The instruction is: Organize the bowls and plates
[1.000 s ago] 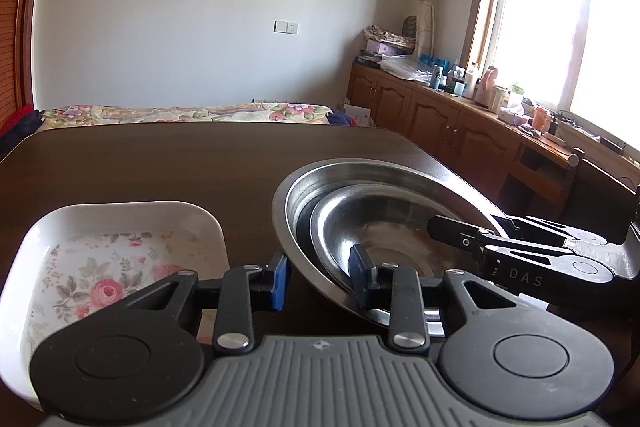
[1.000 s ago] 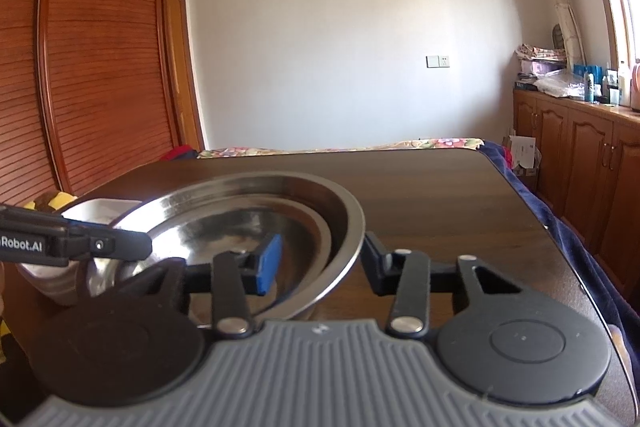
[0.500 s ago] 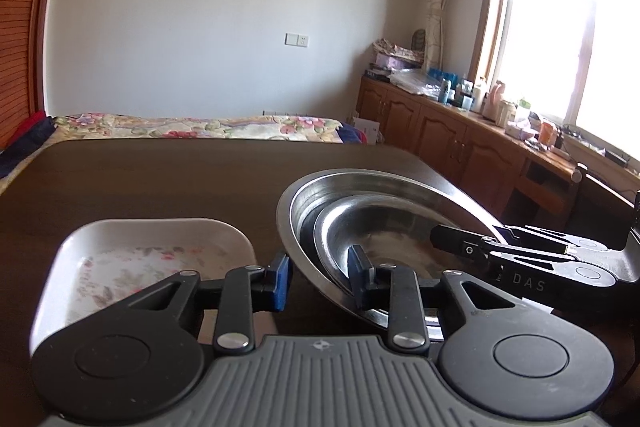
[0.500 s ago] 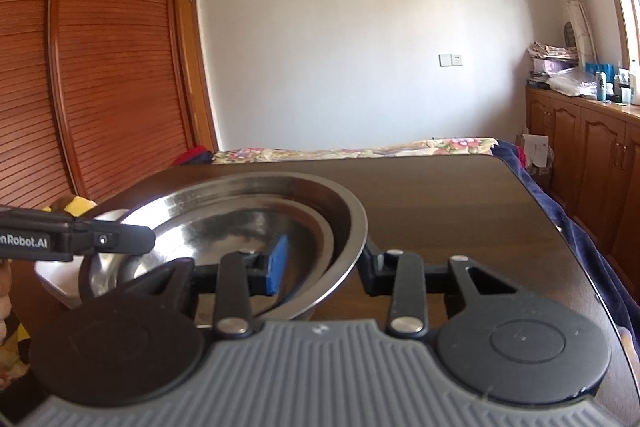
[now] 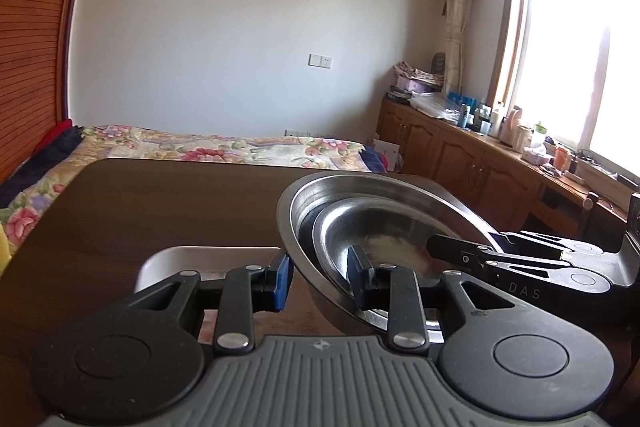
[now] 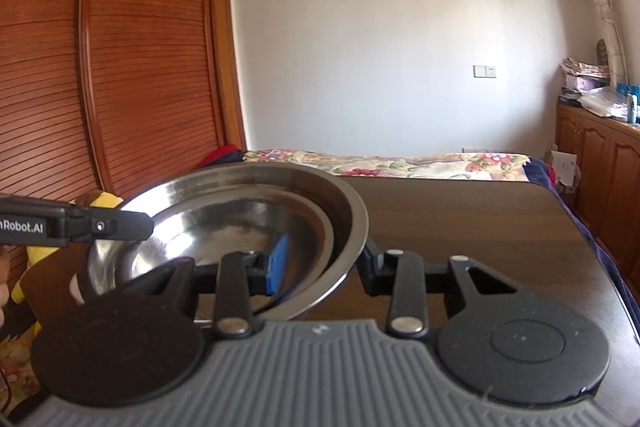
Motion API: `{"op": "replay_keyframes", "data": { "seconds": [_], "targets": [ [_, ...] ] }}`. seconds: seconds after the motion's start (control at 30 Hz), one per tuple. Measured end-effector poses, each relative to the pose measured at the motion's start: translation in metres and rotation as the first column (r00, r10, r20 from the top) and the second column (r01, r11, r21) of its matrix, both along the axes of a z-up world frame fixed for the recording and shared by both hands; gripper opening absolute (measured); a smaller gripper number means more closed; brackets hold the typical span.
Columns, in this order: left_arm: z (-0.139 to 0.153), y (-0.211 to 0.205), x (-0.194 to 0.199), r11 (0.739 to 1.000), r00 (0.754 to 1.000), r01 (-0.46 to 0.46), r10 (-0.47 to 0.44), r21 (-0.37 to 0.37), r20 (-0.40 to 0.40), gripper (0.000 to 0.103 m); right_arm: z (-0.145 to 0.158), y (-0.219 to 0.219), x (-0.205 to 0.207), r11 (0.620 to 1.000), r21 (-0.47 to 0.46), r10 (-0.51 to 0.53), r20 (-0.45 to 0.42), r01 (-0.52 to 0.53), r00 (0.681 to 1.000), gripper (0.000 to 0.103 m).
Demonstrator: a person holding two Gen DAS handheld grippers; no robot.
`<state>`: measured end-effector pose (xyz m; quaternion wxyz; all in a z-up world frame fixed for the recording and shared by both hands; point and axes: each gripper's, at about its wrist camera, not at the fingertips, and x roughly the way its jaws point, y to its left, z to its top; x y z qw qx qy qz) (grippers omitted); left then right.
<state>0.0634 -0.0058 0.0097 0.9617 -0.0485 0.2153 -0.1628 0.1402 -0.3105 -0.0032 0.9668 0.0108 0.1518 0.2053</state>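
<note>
Bowl rim point(image 5: 286, 227) between both tools

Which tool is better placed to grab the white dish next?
Probably the left: the white dish lies just past the left tool, whereas the right tool grips the large steel bowl at its opposite rim.

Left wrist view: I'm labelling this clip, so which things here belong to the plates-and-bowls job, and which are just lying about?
Belong to the job:
large steel bowl
smaller steel bowl nested inside it
white floral dish
left gripper and right gripper, each straddling the large bowl's rim

Just lying about:
bottles and clutter on the wooden cabinets
floral bedspread
</note>
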Motion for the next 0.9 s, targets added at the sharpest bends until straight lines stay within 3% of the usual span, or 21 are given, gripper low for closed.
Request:
{"op": "replay_keyframes", "data": {
  "seconds": [0.57,0.9],
  "targets": [
    [0.000,0.061,-0.005,0.996,0.995,-0.092,0.092,0.006,-0.035,0.032,0.007,0.058,0.006,0.991,-0.027,0.131,-0.015,-0.131,0.991,0.039],
    [-0.013,0.074,0.000,0.996,0.993,-0.095,0.094,0.002,-0.076,0.032,-0.003,0.071,0.010,0.990,-0.029,0.134,-0.048,-0.136,0.990,0.039]
  ]
}}
